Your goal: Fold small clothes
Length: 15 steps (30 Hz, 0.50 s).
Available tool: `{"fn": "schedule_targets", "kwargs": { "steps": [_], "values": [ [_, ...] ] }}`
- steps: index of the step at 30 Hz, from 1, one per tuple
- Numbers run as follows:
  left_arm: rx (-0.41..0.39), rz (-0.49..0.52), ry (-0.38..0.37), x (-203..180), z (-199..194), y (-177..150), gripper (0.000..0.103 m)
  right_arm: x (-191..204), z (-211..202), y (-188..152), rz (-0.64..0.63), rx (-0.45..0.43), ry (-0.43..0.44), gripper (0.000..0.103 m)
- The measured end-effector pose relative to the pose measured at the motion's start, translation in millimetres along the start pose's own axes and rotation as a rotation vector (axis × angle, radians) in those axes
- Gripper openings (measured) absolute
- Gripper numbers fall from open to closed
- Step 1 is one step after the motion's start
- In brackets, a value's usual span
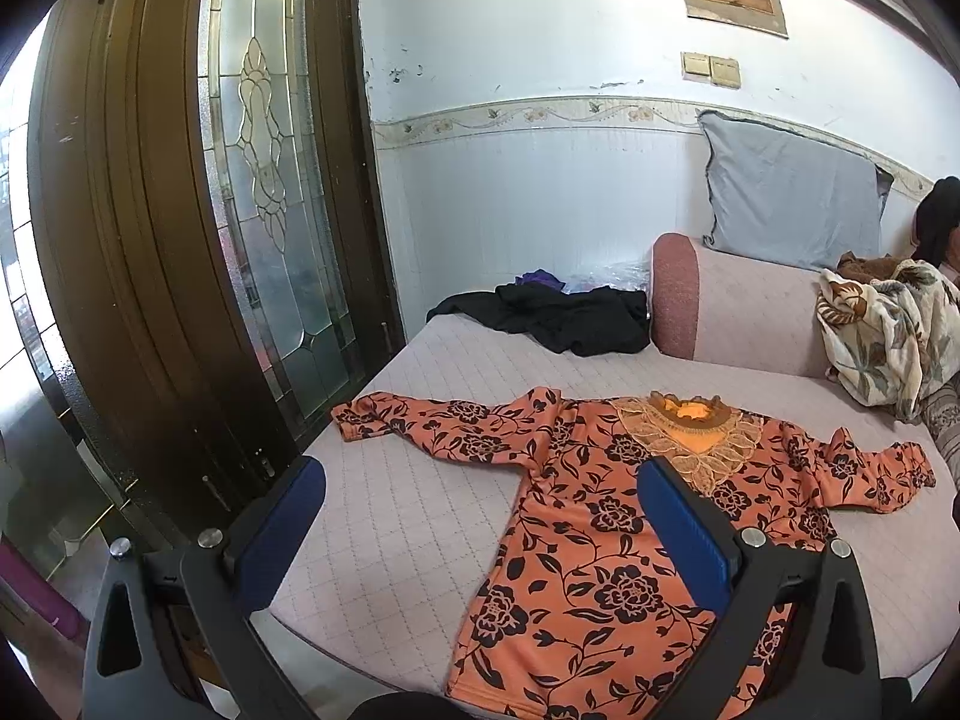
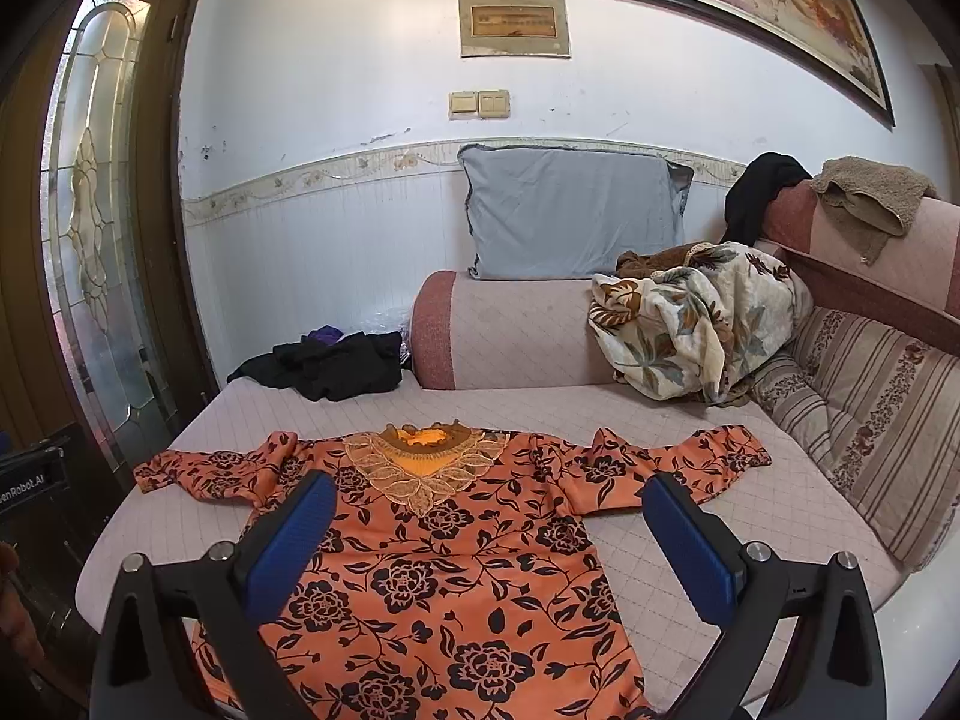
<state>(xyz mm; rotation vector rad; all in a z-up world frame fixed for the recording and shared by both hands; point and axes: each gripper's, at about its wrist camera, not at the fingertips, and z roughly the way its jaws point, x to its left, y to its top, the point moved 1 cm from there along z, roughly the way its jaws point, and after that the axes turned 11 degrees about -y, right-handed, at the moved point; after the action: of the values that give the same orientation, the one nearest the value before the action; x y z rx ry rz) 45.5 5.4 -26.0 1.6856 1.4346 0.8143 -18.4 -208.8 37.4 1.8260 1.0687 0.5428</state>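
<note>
An orange long-sleeved top (image 1: 600, 552) with black flowers and a lace collar lies flat, face up, on the pale quilted sofa seat (image 1: 420, 420), sleeves spread to both sides. In the right wrist view the same top (image 2: 456, 564) fills the near middle. My left gripper (image 1: 480, 480) hovers open above the top's left side, holding nothing. Over the top's body, my right gripper (image 2: 489, 495) is open too, blue pads wide apart and empty.
A black garment (image 2: 330, 363) lies crumpled at the far left of the seat. A floral blanket (image 2: 690, 324) is heaped by the sofa arm, a grey pillow (image 2: 570, 216) above it. A striped cushion (image 2: 870, 408) lines the right. A glass-panelled door (image 1: 270, 180) stands left.
</note>
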Motion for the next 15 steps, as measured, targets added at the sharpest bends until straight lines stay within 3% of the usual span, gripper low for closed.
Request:
{"fn": "schedule_targets", "kwargs": {
  "steps": [15],
  "values": [
    [0.016, 0.008, -0.012, -4.9, 5.1, -3.7, 0.103, 2.6, 8.0, -6.7, -0.007, 0.036, -0.008, 0.103]
  ]
}}
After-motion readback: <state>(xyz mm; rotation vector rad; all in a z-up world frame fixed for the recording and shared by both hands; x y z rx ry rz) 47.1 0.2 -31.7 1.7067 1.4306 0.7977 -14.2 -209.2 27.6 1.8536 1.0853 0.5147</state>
